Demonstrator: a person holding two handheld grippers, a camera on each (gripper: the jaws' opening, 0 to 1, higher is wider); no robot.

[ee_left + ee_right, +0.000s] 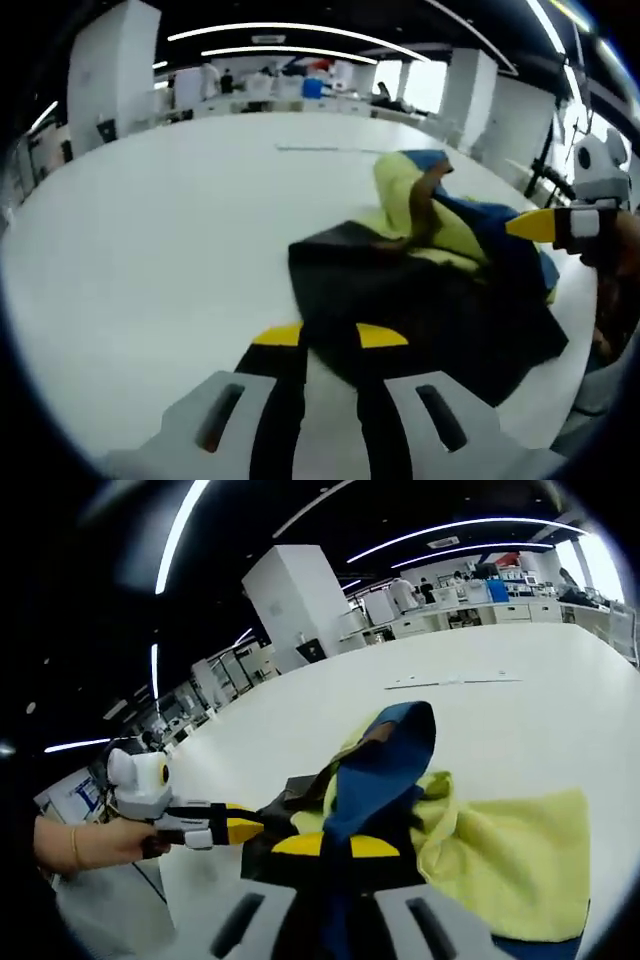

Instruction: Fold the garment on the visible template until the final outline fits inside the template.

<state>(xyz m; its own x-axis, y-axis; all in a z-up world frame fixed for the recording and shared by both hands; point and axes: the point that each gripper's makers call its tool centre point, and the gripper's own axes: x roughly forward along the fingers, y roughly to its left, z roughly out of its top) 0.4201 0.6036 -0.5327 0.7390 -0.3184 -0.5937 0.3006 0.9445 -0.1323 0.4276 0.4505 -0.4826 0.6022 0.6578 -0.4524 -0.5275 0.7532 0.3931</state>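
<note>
In the left gripper view the left tool [330, 336] sits low over the white tabletop [150, 230], its yellow-tipped jaws clamped on the near dark edge of the garment [420, 300], a crumpled piece of black, yellow-green and blue cloth lying on the tabletop's right part. Beyond that edge the yellow-green and blue folds rise in a heap, and the right tool comes in from the right edge at the heap's blue side, a hand [615, 240] behind it. In the right gripper view the right tool [335, 846] is closed on a bunch of blue and dark cloth that stands up between its jaws, with the yellow-green panel spread flat to the right. The left tool shows here at the left, held by a hand [85, 842] with a bracelet (its tip touches the dark cloth). Farther off, a thin line [455, 682] marks the tabletop, then white pillars and desks under ceiling light strips.
</note>
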